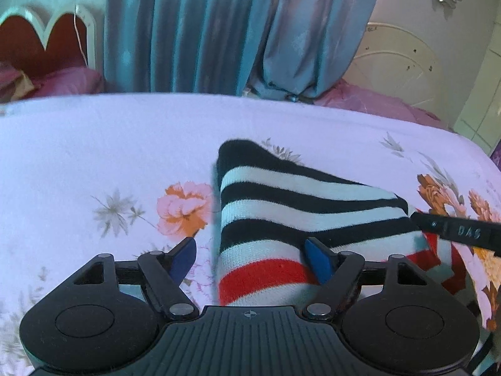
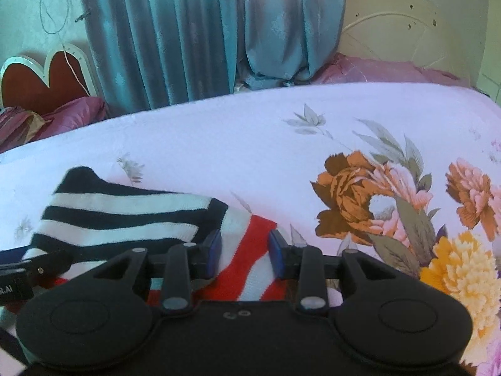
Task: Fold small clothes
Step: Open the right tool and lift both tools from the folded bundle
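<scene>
Left wrist: floral sheet (image 1: 94, 144), teal curtain (image 1: 203, 31); both grippers' fingers spread, nothing grasped.

The folded garment (image 1: 281, 206) lies on the bed (image 1: 94, 144), directly ahead of the left gripper (image 1: 253, 258) and partly between its fingers. The right gripper (image 2: 245, 252) sits over the garment's right edge, most of the garment lying to its left. Beyond the bed, ahead of both grippers, hangs a curtain (image 1: 219, 31); a headboard (image 1: 40, 40) stands far left, another (image 2: 407, 31) far right.
</scene>
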`<move>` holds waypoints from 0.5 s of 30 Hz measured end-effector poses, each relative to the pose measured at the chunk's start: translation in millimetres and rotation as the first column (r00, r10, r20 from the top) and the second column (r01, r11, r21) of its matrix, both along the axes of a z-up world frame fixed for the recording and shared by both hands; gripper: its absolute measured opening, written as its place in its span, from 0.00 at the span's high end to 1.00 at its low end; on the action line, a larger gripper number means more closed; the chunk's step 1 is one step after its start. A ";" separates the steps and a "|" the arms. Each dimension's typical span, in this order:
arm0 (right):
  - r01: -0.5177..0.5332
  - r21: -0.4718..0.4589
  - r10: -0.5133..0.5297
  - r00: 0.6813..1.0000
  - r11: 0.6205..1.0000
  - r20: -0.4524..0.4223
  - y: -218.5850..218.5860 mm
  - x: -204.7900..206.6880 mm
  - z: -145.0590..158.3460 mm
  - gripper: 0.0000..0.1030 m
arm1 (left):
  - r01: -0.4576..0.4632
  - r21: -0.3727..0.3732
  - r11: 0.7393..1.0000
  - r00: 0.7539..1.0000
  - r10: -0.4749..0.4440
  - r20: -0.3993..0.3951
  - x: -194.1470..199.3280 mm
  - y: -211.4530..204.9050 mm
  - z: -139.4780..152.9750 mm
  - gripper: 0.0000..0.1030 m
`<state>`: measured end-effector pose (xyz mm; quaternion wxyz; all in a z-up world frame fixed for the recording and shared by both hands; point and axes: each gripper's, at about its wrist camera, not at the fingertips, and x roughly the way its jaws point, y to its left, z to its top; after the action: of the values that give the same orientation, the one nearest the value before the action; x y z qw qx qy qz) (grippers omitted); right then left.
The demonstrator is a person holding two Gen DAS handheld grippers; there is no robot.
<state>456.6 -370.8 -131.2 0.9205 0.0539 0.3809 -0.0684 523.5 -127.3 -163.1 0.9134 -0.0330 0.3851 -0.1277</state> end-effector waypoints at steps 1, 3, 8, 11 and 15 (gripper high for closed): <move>-0.002 0.005 0.002 1.000 1.000 0.017 0.2 -4.8 4.7 0.66 | 0.008 -0.003 1.000 1.000 -0.008 0.006 -4.5 1.1 3.4 0.26; -0.018 0.018 0.017 0.999 1.000 0.039 1.4 -15.0 12.1 0.67 | 0.018 -0.006 1.000 1.000 -0.018 0.012 -12.1 2.7 7.8 0.26; -0.056 0.024 0.055 0.996 0.998 0.072 6.0 -40.1 26.6 0.67 | 0.043 -0.004 0.999 0.998 -0.043 0.034 -34.2 5.2 19.6 0.26; -0.090 -0.005 0.090 0.992 0.996 0.086 13.1 -56.4 32.3 0.67 | 0.050 -0.015 0.999 0.998 -0.049 0.039 -47.6 6.0 24.1 0.26; -0.118 -0.025 0.120 0.988 0.993 0.094 22.2 -78.3 35.0 0.67 | 0.053 -0.022 0.998 0.998 -0.052 0.032 -59.9 5.9 21.4 0.26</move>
<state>378.3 -348.6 -96.2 0.9406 0.0252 0.3383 -0.0142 463.7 -121.4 -141.6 0.9151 -0.0313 0.3701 -0.1567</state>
